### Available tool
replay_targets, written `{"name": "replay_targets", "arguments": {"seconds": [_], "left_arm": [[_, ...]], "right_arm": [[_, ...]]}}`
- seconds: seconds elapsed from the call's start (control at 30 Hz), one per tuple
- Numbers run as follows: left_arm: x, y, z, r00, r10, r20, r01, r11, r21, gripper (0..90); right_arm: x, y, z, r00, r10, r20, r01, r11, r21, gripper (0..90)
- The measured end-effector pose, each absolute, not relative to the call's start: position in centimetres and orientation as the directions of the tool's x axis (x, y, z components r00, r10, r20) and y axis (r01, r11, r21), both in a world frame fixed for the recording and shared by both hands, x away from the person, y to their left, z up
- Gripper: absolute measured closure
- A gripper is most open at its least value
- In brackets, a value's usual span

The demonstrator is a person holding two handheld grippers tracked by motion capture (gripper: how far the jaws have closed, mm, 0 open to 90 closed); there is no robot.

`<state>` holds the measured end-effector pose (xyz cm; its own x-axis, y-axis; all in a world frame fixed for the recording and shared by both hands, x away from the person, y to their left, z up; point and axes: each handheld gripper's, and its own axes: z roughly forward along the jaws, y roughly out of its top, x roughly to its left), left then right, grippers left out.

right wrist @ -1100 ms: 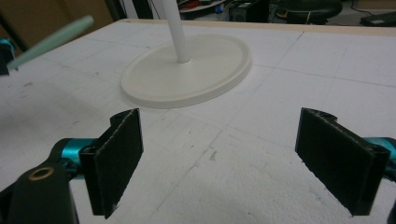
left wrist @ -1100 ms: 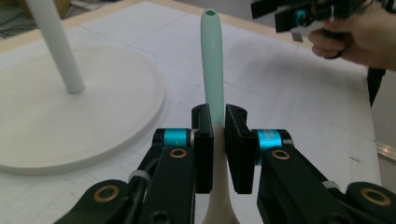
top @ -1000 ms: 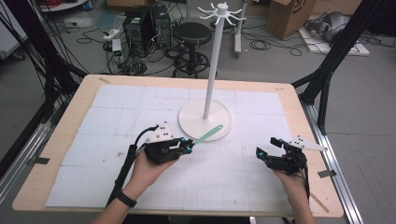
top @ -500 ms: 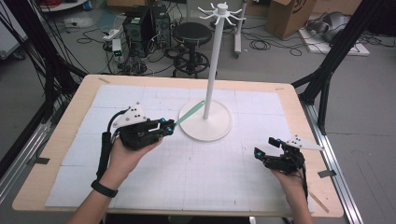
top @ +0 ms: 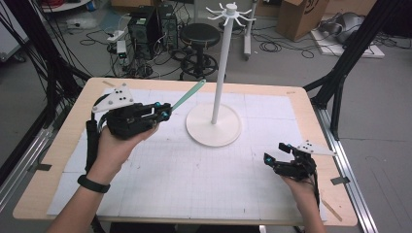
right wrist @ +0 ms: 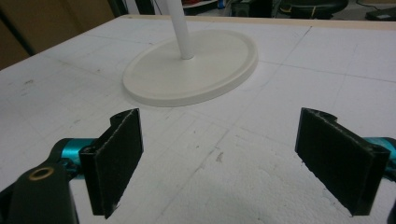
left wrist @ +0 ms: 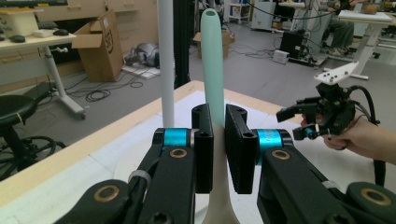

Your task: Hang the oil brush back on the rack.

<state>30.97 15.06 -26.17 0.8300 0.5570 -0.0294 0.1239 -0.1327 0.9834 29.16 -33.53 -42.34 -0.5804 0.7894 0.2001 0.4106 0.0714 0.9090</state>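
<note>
Left of the stand: that's where the action is, everything below is placed off the white stand.
Left gripper: up off the table, just left of the stand's pole, jaws clamped tight on the mint-green utensil.
Utensil: handle sticks out past the jaws, tilted up toward the pole, tip close beside it but apart; hole at the handle end.
Right gripper: low over the table, well right of the stand's base, jaws spread wide, nothing between them.
</note>
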Motion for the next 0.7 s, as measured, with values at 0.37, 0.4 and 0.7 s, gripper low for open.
{"name": "replay_targets", "arguments": {"seconds": [0.37,0.4,0.7], "left_arm": [[32.0,14.9,-22.6,0.823,0.567,-0.019,0.09,-0.098,0.991,82.3],[32.1,14.8,-22.2,0.822,0.569,-0.022,0.091,-0.092,0.992,82.3],[33.0,14.5,-19.7,0.809,0.587,-0.011,0.069,-0.077,0.995,82.3]], "right_arm": [[29.2,-33.6,-42.3,-0.58,0.788,0.204,0.411,0.067,0.909,14.1],[29.2,-33.6,-42.3,-0.581,0.788,0.205,0.411,0.066,0.909,14.1],[29.2,-33.7,-42.3,-0.581,0.786,0.21,0.414,0.063,0.908,14.1]]}}
